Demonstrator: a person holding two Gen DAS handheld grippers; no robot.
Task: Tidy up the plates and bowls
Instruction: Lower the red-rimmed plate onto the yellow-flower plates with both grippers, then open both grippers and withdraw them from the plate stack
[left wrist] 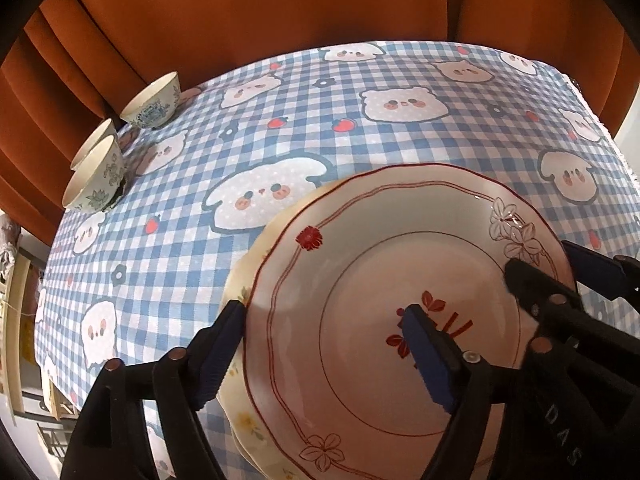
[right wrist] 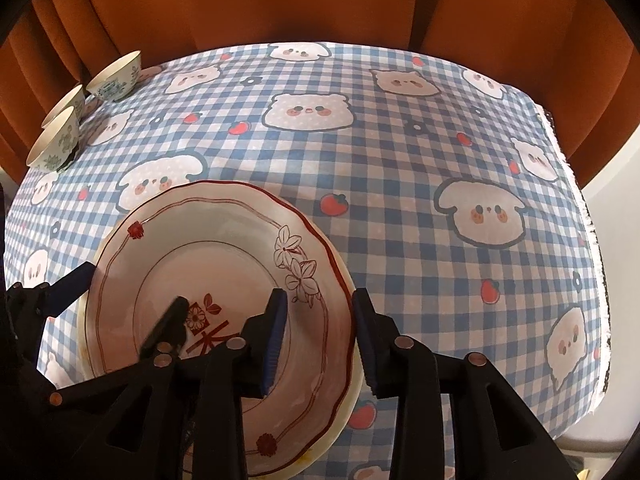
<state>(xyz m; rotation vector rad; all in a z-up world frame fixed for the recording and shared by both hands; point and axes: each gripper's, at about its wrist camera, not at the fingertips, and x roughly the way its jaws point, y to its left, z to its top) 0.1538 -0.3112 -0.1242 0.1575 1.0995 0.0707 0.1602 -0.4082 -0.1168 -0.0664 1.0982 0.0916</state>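
A white plate with red trim and flower drawings (left wrist: 360,240) (right wrist: 224,240) lies on a pale yellow plate (left wrist: 240,280) on the checked tablecloth. My left gripper (left wrist: 324,312) stands open astride the plate's left rim, one blue pad outside and one over the plate's well. My right gripper (right wrist: 320,298) is open astride the right rim, and its pads do not press on it. Each gripper shows in the other's view, the right gripper (left wrist: 546,260) and the left gripper (right wrist: 130,290). Three small patterned bowls (left wrist: 150,106) (right wrist: 116,76) stand at the far left edge.
The blue-and-white checked tablecloth (right wrist: 400,160) with cartoon faces covers the table. An orange curtain (left wrist: 280,0) hangs right behind the far edge. The cloth's frayed right edge (right wrist: 596,280) marks the table's right side.
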